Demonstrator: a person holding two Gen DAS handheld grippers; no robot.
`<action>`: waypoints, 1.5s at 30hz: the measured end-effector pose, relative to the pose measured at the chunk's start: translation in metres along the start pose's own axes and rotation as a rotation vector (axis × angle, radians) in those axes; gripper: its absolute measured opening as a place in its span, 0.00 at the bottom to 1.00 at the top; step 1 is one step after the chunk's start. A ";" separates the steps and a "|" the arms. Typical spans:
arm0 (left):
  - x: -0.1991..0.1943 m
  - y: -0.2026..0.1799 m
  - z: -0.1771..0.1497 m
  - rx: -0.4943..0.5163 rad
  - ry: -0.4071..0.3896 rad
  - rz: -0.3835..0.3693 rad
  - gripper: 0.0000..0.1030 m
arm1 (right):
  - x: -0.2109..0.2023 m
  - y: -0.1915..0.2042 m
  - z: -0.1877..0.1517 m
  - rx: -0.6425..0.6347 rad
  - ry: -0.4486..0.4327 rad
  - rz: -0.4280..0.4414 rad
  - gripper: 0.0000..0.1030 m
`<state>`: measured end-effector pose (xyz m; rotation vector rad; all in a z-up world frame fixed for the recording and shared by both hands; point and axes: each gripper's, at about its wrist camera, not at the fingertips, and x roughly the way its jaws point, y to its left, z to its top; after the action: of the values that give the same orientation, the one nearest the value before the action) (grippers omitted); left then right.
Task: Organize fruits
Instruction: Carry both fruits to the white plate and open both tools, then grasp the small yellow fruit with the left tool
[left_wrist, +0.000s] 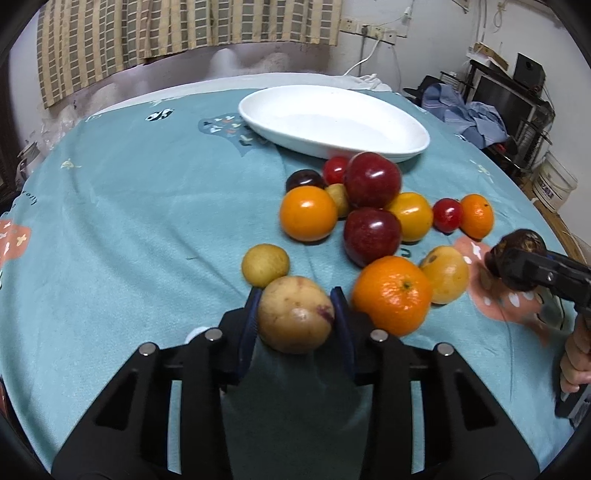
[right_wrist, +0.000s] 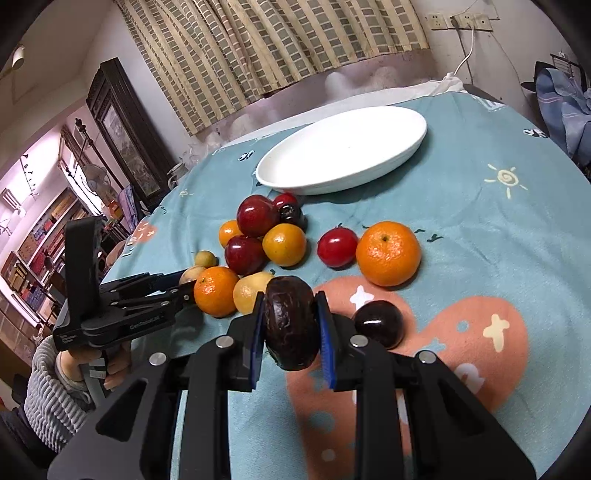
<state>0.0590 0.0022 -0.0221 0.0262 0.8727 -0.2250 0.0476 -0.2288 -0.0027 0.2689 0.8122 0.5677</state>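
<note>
My left gripper (left_wrist: 295, 314) is shut on a pale yellow-brown fruit (left_wrist: 295, 314), held just above the teal cloth. My right gripper (right_wrist: 290, 325) is shut on a dark brown wrinkled fruit (right_wrist: 290, 321); it also shows at the right edge of the left wrist view (left_wrist: 517, 258). A cluster of loose fruit lies ahead: red apples (left_wrist: 371, 179), oranges (left_wrist: 391, 295), small red fruits (left_wrist: 447, 214) and yellow fruits (left_wrist: 264, 264). An empty white oval dish (left_wrist: 369, 147) sits beyond the cluster, also in the right wrist view (right_wrist: 388, 162).
A dark plum (right_wrist: 378, 323) lies just right of my right gripper, and a large orange (right_wrist: 388, 253) lies beyond it. The left gripper (right_wrist: 184, 286) reaches in from the left. Shelves and clothing stand past the round table's edge.
</note>
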 end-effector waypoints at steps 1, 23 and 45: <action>-0.002 -0.001 -0.001 0.004 -0.009 0.001 0.37 | -0.001 0.001 0.001 -0.002 -0.006 -0.003 0.25; 0.048 -0.015 0.136 -0.088 -0.095 -0.057 0.37 | 0.077 -0.022 0.129 0.051 -0.067 -0.167 0.26; -0.008 0.028 0.077 -0.181 -0.160 -0.028 0.64 | 0.010 0.004 0.075 0.013 -0.131 -0.138 0.27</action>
<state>0.1186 0.0225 0.0314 -0.1709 0.7315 -0.1714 0.1075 -0.2204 0.0427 0.2574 0.7018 0.4106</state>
